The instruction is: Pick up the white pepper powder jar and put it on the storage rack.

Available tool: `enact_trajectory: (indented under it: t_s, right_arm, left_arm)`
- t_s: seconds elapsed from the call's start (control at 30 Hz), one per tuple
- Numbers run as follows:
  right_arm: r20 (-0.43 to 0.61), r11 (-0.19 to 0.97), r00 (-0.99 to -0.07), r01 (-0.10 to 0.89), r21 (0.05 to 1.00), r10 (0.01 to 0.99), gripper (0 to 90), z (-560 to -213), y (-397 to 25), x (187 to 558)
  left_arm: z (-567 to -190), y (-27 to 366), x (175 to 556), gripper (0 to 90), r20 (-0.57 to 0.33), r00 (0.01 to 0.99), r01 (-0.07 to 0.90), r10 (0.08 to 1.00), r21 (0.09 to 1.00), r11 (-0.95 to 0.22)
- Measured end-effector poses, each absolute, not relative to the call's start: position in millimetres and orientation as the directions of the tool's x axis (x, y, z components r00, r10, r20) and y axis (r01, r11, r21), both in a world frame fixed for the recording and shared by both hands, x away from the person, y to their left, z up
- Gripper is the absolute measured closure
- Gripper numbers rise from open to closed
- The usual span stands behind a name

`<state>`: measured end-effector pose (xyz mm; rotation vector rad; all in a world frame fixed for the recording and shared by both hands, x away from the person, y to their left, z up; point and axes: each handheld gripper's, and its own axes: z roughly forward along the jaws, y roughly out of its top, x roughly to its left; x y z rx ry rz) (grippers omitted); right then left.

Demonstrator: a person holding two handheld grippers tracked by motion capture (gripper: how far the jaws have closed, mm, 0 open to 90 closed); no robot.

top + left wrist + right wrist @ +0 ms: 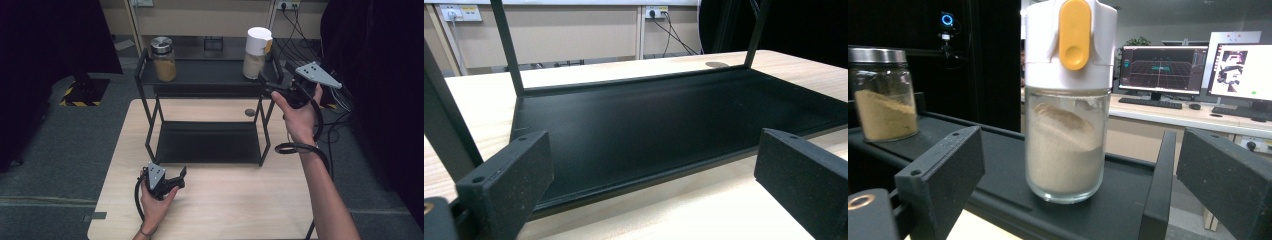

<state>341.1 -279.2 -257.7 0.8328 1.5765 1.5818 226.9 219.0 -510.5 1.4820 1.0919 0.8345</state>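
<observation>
Black two-tier rack (pixel 150 80) stands at the far half of the wooden table (pixel 240 210); all places taken from it. On the rack's top shelf, right end: white-capped jar (pixel 257 52) with a yellow tab on the cap, upright, pale powder inside to roughly half its height. On the same shelf, left end, well apart from it: metal-lidded jar (pixel 163 59), tan powder, upright. Right gripper (pixel 267 85) held at the rack's right end, level with the top shelf, aimed at the white-capped jar; jaws spread wide, the jar seen between them in the right gripper view, not touched. Left gripper (pixel 181 175) low over the table just in front of the rack's bottom shelf (pixel 664 120), near its left front corner; jaws spread, holding nothing. Bottom shelf bare, seen between the jaws in the left gripper view.
</observation>
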Motion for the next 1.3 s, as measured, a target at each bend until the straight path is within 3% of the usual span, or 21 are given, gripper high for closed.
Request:
enact_trajectory:
  t_s: [1.3]
  right_arm:
    - [-0.095, 0.049, -0.56, -0.096, 0.994, 0.823, 4.8, -317, -294, 306]
  left_arm:
    - [-511, 218, 226, 1.7, -0.051, 0.327, 0.195, 0.943, 0.981, -0.015]
